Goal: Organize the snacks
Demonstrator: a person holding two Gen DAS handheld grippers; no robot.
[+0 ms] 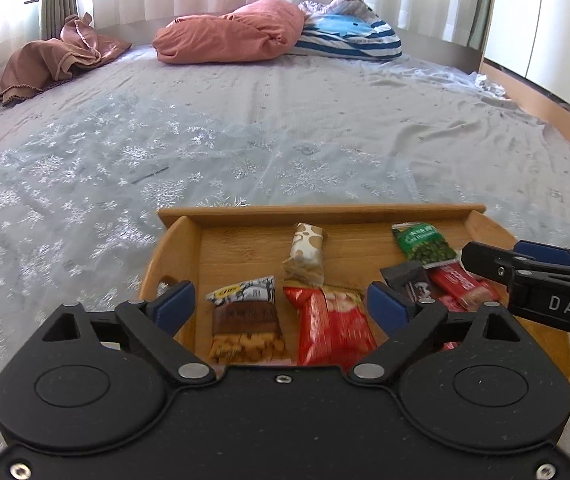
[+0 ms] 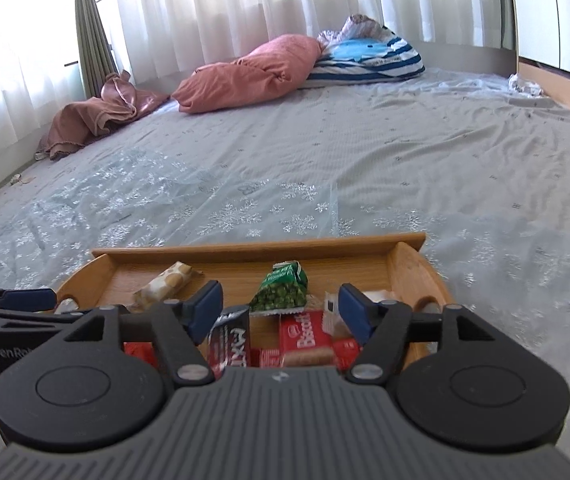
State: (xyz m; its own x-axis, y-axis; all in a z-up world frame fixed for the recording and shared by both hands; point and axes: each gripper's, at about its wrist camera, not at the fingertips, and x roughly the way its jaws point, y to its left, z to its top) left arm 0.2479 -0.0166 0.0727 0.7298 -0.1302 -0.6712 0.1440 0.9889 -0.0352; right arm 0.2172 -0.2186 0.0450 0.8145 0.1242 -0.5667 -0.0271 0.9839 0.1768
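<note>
A wooden tray (image 1: 325,213) on the bed holds several snack packs: a cream nougat bar (image 1: 305,250), a green pea pack (image 1: 423,244), a black-and-yellow biscuit pack (image 1: 247,320), a red pack (image 1: 331,326), a dark bar (image 1: 409,284) and red Biscoff packs (image 1: 463,282). My left gripper (image 1: 281,306) is open and empty above the tray's near left part. My right gripper (image 2: 281,312) is open and empty above the near right part, over the dark bar (image 2: 231,340) and a Biscoff pack (image 2: 305,340). The pea pack (image 2: 283,292) and tray (image 2: 261,246) show there too.
The tray sits on a grey bedsheet with a snowflake-print cover (image 1: 125,168). A pink pillow (image 1: 229,34), a striped blue pillow (image 1: 349,36) and a brown cloth (image 1: 57,60) lie at the far end by white curtains. The bed's wooden edge (image 1: 545,100) runs along the right.
</note>
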